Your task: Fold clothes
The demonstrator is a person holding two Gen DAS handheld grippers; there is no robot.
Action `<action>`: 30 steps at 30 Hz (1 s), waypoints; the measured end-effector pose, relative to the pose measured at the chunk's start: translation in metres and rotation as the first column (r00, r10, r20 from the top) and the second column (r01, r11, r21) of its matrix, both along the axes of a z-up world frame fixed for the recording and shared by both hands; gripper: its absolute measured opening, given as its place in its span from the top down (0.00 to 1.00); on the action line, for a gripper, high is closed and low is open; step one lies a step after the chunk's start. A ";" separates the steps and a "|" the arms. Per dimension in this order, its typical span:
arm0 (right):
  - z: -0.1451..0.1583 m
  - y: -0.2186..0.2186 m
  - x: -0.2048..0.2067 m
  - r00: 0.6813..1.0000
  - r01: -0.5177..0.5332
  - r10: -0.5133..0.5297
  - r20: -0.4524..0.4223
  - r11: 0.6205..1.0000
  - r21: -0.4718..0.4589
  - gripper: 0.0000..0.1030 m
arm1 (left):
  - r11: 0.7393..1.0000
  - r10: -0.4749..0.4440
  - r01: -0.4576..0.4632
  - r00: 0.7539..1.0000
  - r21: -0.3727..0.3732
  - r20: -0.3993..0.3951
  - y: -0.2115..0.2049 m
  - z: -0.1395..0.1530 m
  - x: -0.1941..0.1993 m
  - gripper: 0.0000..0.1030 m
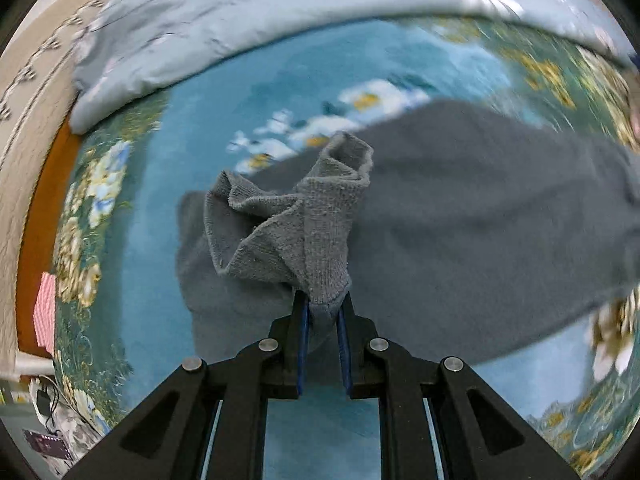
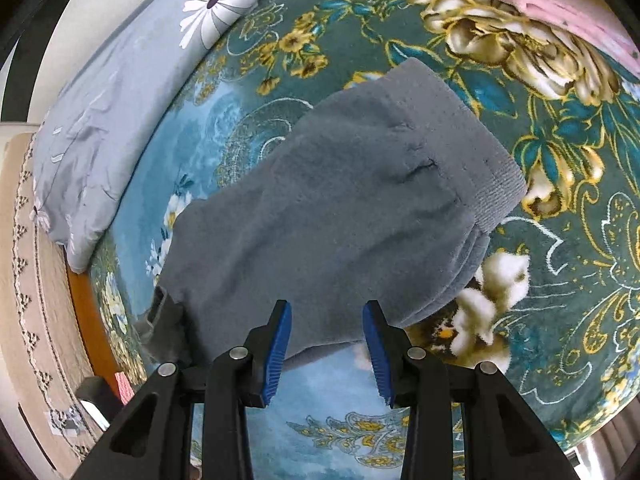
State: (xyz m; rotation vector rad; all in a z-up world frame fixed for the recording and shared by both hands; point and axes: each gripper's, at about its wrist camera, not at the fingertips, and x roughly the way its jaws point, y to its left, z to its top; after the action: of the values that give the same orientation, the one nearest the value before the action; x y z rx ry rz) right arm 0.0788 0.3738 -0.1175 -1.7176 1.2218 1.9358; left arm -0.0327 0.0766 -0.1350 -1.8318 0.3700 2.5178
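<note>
Pinched between my left gripper's (image 1: 323, 312) blue pads, a bunched corner of the grey garment (image 1: 460, 220) lifts off the floral blanket (image 1: 132, 240). My right gripper (image 2: 326, 344) stands wide apart, holding nothing, just above the garment's near edge.

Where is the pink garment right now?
The pink garment lies at the top right edge of the right wrist view, on the floral blanket, beyond the grey garment and well clear of the right gripper.

One grey garment (image 2: 332, 200); one floral blanket (image 2: 560, 280); one daisy-print pillow (image 2: 120, 92); one pink cloth (image 2: 560, 8); two grippers.
</note>
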 end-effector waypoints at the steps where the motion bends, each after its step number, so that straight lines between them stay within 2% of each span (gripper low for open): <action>1: -0.001 0.001 0.000 1.000 0.001 -0.001 0.000 1.000 -0.003 0.61 | 1.000 -0.010 0.010 1.000 -0.006 0.013 0.005 -0.004 0.002 0.87; 6: -0.008 0.000 -0.003 1.000 -0.017 0.017 0.008 1.000 -0.011 0.61 | 0.998 -0.051 0.054 0.997 -0.033 0.066 0.029 -0.021 0.008 0.85; 9: -0.011 -0.003 -0.007 1.000 -0.026 0.026 0.013 1.000 -0.015 0.61 | 0.998 -0.058 0.058 0.994 -0.001 0.091 0.030 -0.022 0.007 0.74; 11: -0.013 -0.005 -0.010 0.999 -0.032 0.032 0.017 0.999 -0.018 0.61 | 0.998 -0.056 0.051 0.992 0.046 0.110 0.027 -0.018 0.007 0.69; 13: -0.013 -0.008 -0.015 0.999 -0.041 0.041 0.012 0.999 -0.016 0.61 | 0.996 -0.050 0.042 0.993 0.077 0.110 0.023 -0.011 0.009 0.60; 14: -0.012 -0.010 -0.019 0.999 -0.046 0.046 0.007 0.999 -0.017 0.61 | 0.995 -0.045 0.035 0.993 0.094 0.108 0.020 -0.006 0.010 0.60; 19: -0.008 -0.028 -0.041 0.995 -0.098 0.097 -0.027 0.995 -0.030 0.61 | 0.970 0.061 -0.084 0.992 0.227 0.108 -0.023 0.017 0.015 0.59; 23: -0.005 -0.066 -0.073 0.973 -0.218 0.212 -0.091 0.973 -0.074 0.61 | 0.930 0.168 -0.194 0.980 0.313 0.110 -0.067 0.032 0.021 0.59; 27: -0.005 -0.119 -0.106 0.929 -0.355 0.336 -0.157 0.928 -0.112 0.50 | 0.882 0.349 -0.381 0.923 0.276 0.161 -0.124 0.020 0.022 0.59; 30: -0.004 -0.160 -0.123 0.885 -0.448 0.417 -0.206 0.884 -0.132 0.49 | 0.825 0.456 -0.498 0.866 0.268 0.208 -0.157 0.007 0.030 0.59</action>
State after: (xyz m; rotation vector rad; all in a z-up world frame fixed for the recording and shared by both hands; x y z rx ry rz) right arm -0.0439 0.2141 -0.1219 -2.1006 1.1685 2.3332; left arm -0.0023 -0.0804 -0.1283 -2.1456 -0.5401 2.4988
